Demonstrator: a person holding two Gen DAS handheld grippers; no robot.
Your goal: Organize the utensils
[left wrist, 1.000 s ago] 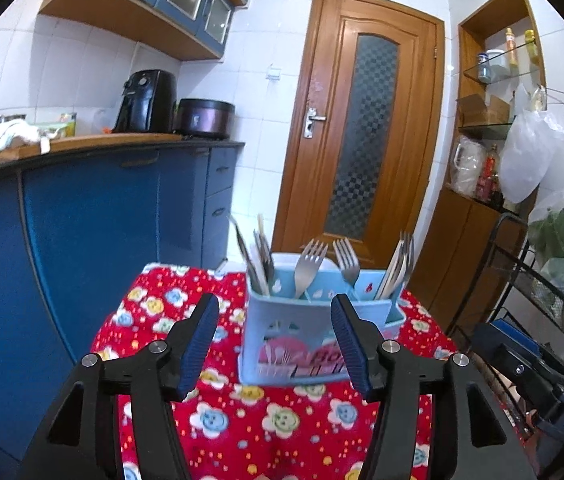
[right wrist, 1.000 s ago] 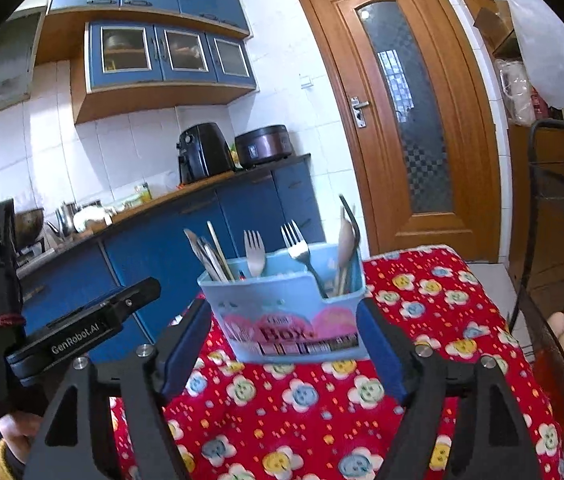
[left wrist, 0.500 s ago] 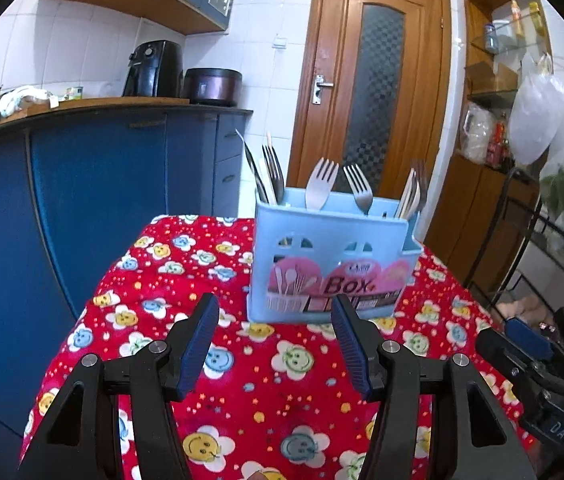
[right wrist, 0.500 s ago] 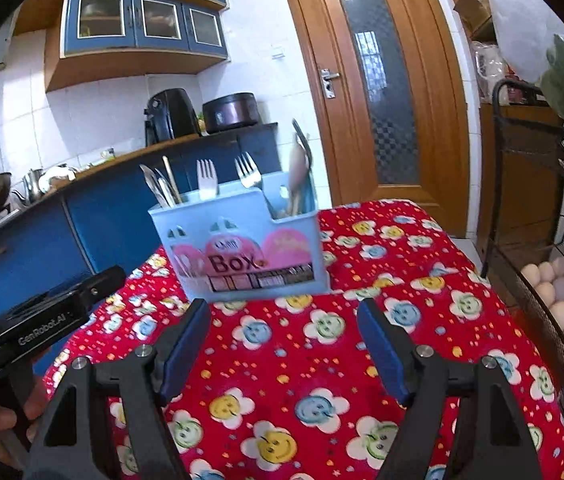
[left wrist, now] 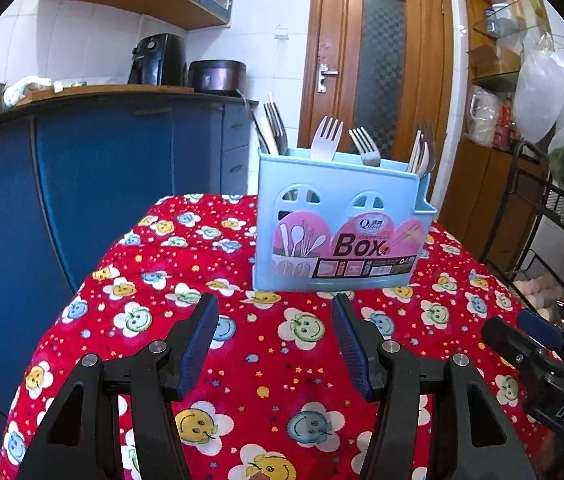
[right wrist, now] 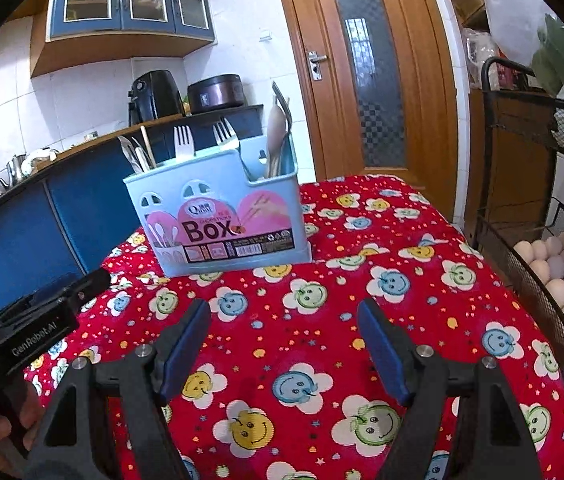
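Note:
A light blue utensil box (left wrist: 342, 220) with a pink "Box" label stands on the red flowered tablecloth (left wrist: 242, 360). Forks (left wrist: 326, 136), knives (left wrist: 274, 128) and spoons (left wrist: 422, 152) stand upright in its compartments. It also shows in the right wrist view (right wrist: 222, 216), with forks (right wrist: 184, 140) and a wooden spoon (right wrist: 276, 136) in it. My left gripper (left wrist: 274, 320) is open and empty, a short way in front of the box. My right gripper (right wrist: 284, 324) is open and empty, in front and to the right of the box.
Blue kitchen cabinets (left wrist: 82, 200) run along the table's left side. A black wire rack with eggs (right wrist: 554, 256) stands at the right. A wooden door (left wrist: 378, 64) is behind. The other hand-held gripper (right wrist: 30, 320) shows at the left of the right wrist view.
Both grippers have pulled back from the box and dropped lower over the cloth. The box now stands farther ahead of the fingers. Both stay open and empty.

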